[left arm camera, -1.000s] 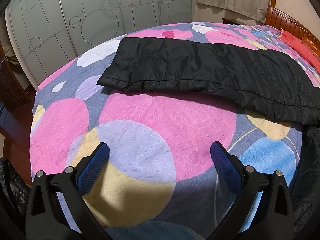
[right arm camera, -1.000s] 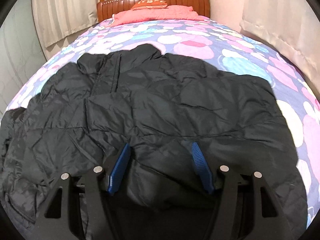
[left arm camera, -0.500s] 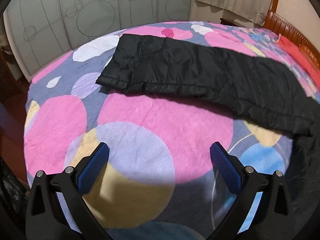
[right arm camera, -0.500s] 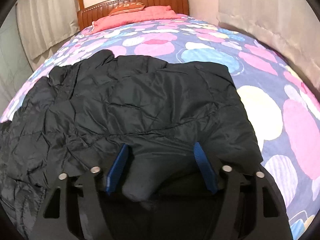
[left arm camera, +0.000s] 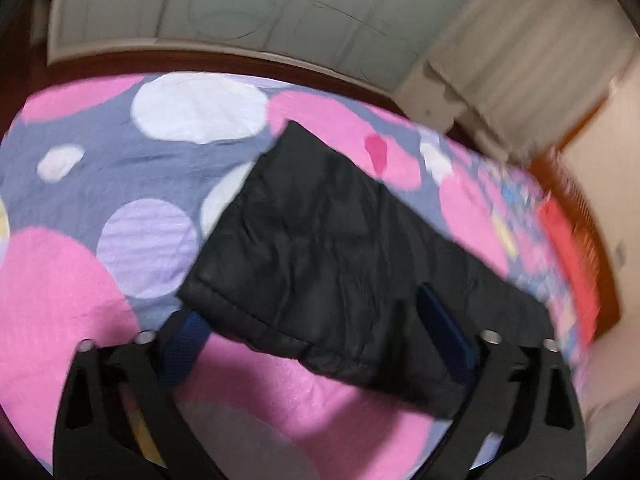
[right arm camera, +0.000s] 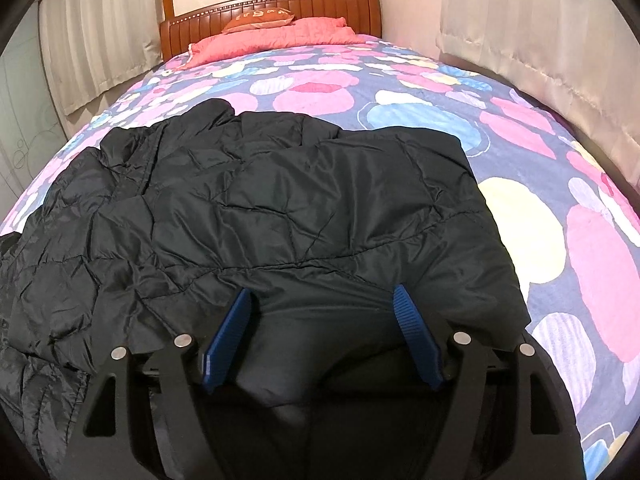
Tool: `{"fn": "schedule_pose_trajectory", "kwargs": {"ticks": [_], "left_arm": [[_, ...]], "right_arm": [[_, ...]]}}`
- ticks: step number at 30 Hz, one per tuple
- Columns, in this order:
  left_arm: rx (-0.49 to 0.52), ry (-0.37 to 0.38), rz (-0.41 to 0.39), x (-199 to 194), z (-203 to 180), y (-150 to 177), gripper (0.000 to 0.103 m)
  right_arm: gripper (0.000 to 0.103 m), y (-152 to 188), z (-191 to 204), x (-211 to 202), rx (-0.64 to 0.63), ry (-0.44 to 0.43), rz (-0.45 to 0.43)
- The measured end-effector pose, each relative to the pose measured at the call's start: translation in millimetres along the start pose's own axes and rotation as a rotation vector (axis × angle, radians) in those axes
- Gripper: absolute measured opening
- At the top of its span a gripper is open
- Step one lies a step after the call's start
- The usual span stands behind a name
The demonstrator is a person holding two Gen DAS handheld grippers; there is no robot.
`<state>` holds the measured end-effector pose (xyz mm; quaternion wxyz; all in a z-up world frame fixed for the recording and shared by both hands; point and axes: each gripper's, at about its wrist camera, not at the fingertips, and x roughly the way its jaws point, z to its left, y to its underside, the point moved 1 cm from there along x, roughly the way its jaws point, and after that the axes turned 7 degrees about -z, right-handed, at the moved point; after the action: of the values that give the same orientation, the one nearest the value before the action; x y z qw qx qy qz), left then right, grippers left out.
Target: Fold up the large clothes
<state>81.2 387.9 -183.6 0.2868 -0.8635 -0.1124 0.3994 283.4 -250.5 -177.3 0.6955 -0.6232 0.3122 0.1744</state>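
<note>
A black quilted jacket (right arm camera: pixel 280 208) lies spread on the bed. One long sleeve (left arm camera: pixel 320 248) stretches out over the bedspread. My left gripper (left arm camera: pixel 308 304) sits at the sleeve's cuff end with its jaws closing. The cuff lies between the fingers, covers the left fingertip, and the pads do not visibly press on it; this view is blurred. My right gripper (right arm camera: pixel 322 292) is at the jacket's near edge. A bunched fold of the jacket (right arm camera: pixel 288 344) lies between its blue pads (right arm camera: pixel 416 336), which stand apart from it on the right side.
The bedspread (right arm camera: pixel 520 232) has pink, blue and yellow circles. A wooden headboard (right arm camera: pixel 272 8) and red pillows (right arm camera: pixel 280 32) are at the far end. Curtains (right arm camera: pixel 540 40) hang along the right side, and a frosted wardrobe door (left arm camera: pixel 240 12) stands past the bed's foot.
The left gripper swung and rolled toward the sleeve, so the cuff now lies between its fingers. The right gripper shifted right along the jacket edge and its jaws widened a little.
</note>
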Motion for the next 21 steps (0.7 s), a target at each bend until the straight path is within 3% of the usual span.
{"fn": "schedule_pose_trajectory", "kwargs": {"ticks": [2, 3, 8, 10, 13, 14, 16, 18, 21], "left_arm": [[-0.124, 0.127, 0.032, -9.2, 8.3, -0.8, 0.087], [-0.157, 0.151, 0.045, -11.3, 10.8, 2.1, 0.087], [-0.112, 0.124, -0.003, -15.5, 0.4, 3.0, 0.087], [-0.156, 0.113, -0.018, -10.9, 0.2, -7.4, 0.087], [-0.203, 0.09, -0.032, -5.8, 8.3, -18.1, 0.068], [-0.214, 0.091, -0.033, -5.4, 9.0, -20.2, 0.053], [-0.202, 0.074, -0.018, -0.4, 8.7, -21.8, 0.033], [-0.166, 0.047, -0.026, 1.1, 3.8, -24.8, 0.018], [-0.096, 0.028, -0.053, -2.4, -8.9, -31.4, 0.011]], "right_arm": [[0.073, 0.1, 0.1, -0.1, -0.001, 0.001, 0.0], [0.073, -0.1, -0.3, 0.1, -0.001, 0.001, 0.0], [0.073, 0.0, -1.1, -0.6, -0.001, -0.001, -0.002], [0.073, 0.2, -0.8, -0.6, 0.0, -0.001, -0.003], [0.073, 0.0, -0.8, -1.2, -0.002, 0.001, -0.004], [0.073, -0.2, -1.2, -1.0, -0.002, 0.0, -0.004], [0.073, -0.4, -1.3, -0.8, -0.002, -0.001, -0.003], [0.073, -0.2, -1.6, -0.9, -0.001, -0.002, -0.004], [0.073, -1.2, -1.6, -1.8, 0.001, -0.003, -0.006]]}}
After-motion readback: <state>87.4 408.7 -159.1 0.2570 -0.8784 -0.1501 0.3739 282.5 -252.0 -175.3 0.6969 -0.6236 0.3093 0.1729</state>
